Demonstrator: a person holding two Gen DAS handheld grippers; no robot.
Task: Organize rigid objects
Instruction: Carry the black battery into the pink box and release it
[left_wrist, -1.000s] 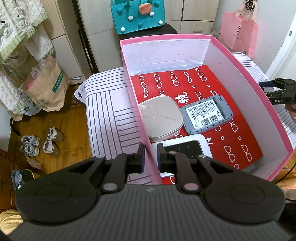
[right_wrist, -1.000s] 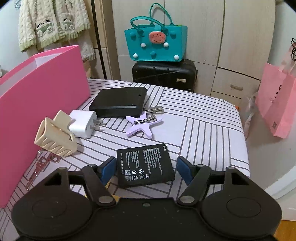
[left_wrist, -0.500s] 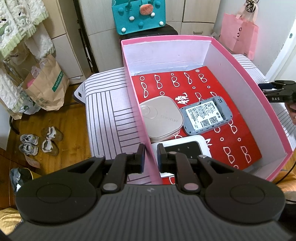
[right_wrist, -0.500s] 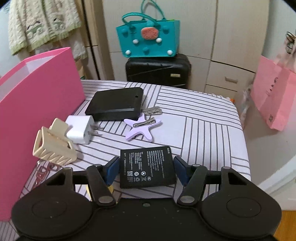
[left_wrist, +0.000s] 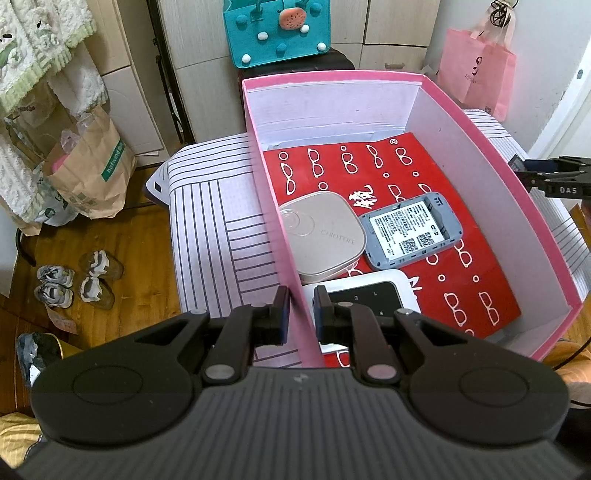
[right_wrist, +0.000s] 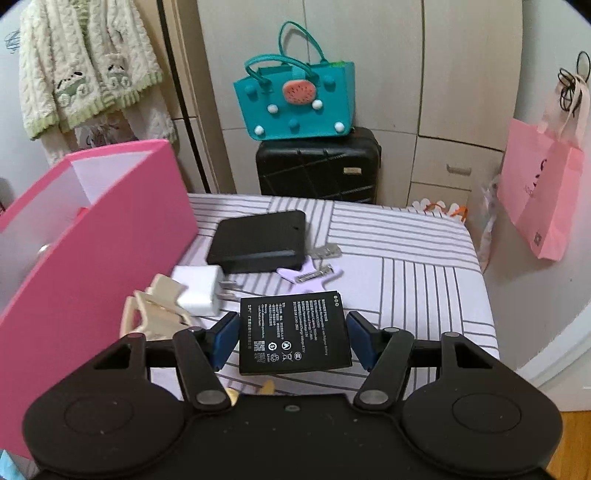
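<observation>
**A:** Where's the battery (right_wrist: 295, 343) now?

**B:** Between the blue pads of the right gripper (right_wrist: 292, 325), over the striped bed cover (right_wrist: 424, 288) and seemingly just clear of it. The jaws have just been closing, and both pads now sit against its side edges.

**A:** So it's the pick-up step?

**B:** I'd say so: gripped, not yet carried. The pink box (right_wrist: 92, 240) is off to the left, with the white charger (right_wrist: 199, 290) and beige hair claw (right_wrist: 155, 314) lying in between.

**A:** And the other hand?

**B:** The left gripper (left_wrist: 300, 314) is pinched on the box's near side wall, steadying it.

**A:** Next?

**B:** Probably lift higher than the wall, swing left, and set it on the bare red lining (left_wrist: 480, 288) beside the grey router (left_wrist: 410, 229).
</observation>
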